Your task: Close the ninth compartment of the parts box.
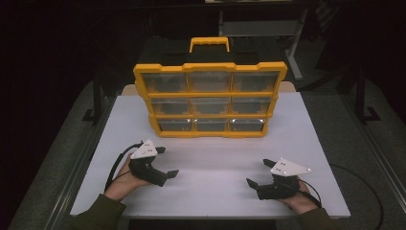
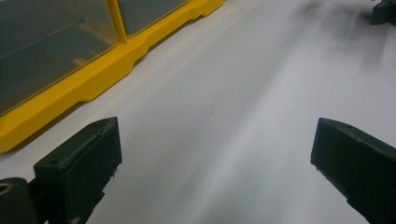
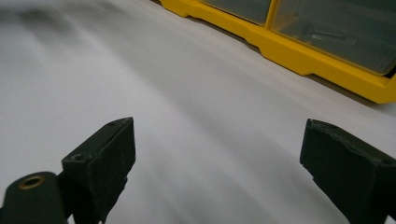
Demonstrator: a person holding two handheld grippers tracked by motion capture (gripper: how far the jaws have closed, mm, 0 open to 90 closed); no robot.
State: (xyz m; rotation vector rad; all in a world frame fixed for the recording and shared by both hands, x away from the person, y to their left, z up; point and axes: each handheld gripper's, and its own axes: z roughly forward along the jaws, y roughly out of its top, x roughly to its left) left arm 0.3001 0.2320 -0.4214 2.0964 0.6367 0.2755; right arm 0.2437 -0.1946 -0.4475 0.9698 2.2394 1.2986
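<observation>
I hold the left tool (image 1: 165,161) and right tool (image 1: 257,173) released and empty low over the white counter (image 1: 215,163), flanking the yellow clear-drawered plastic organiser case (image 1: 209,99), ready to reach it.

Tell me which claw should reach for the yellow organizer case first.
Probably left. The left claw sits nearer the yellow organizer case, its open jaws angled toward the lower left corner. The right claw, also open, sits farther back near the white table edge.
</observation>
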